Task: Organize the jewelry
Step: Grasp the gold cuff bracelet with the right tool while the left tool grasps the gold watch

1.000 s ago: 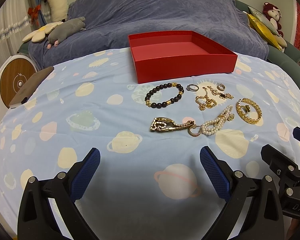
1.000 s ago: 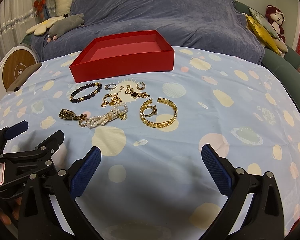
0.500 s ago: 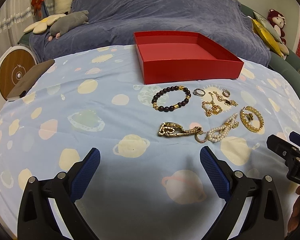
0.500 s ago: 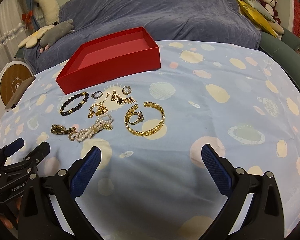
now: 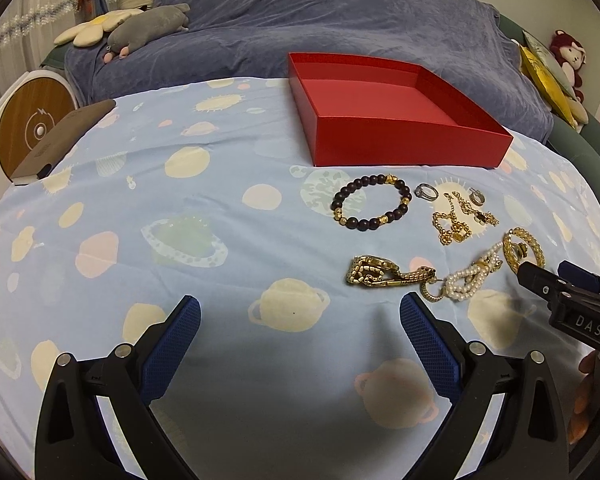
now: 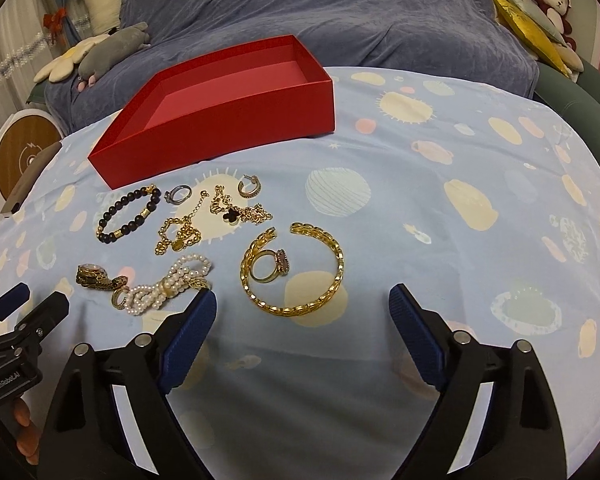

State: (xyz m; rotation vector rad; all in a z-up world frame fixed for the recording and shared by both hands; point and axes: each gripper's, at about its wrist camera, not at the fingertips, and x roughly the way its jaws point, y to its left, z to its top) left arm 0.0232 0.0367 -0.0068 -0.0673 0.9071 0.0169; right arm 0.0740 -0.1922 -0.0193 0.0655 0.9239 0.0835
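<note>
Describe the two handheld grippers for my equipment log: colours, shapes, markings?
Both grippers, left gripper and right gripper, look alike: black angular plastic frames with silver screw heads, each bearing two fingers with blue textured pads. White lettering marks their sides: "GenRobot.AI" on the left, "DAS" showing on the right. No cables or sleeves show.

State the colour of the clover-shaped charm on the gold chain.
Black clover charm, gold-edged; clearest in the right wrist view.

Soft indoor light, sharp focus, fisheye-bent edges, dark corners.
</note>
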